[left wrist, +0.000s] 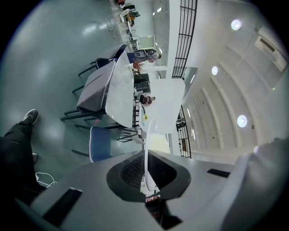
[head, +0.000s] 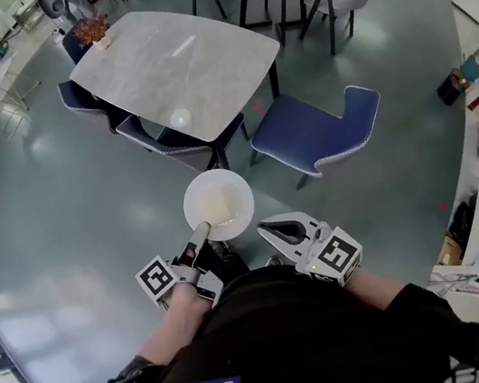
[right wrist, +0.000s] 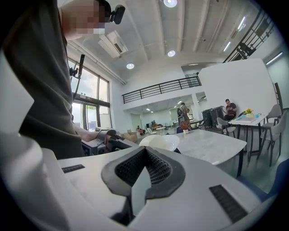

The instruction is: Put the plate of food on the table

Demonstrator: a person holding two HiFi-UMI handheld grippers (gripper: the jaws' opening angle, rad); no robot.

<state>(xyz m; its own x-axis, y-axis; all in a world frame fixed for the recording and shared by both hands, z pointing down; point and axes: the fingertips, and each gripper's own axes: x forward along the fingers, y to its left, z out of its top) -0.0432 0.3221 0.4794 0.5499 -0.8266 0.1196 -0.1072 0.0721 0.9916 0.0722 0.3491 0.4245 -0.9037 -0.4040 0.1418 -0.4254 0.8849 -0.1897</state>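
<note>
Jaws of the left gripper [head: 200, 233] clamp the near rim of the plate of food [head: 219, 203], apparently keeping it level for the table [head: 177, 69] beyond them; the right gripper [head: 266, 227] waits alongside, jaws together on nothing.

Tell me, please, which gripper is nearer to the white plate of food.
Left. The left gripper grips the plate by its near rim; the right gripper is apart from it, off its lower right edge, not touching.

Marble table [head: 191, 75] with small plant [head: 91, 29]
</note>
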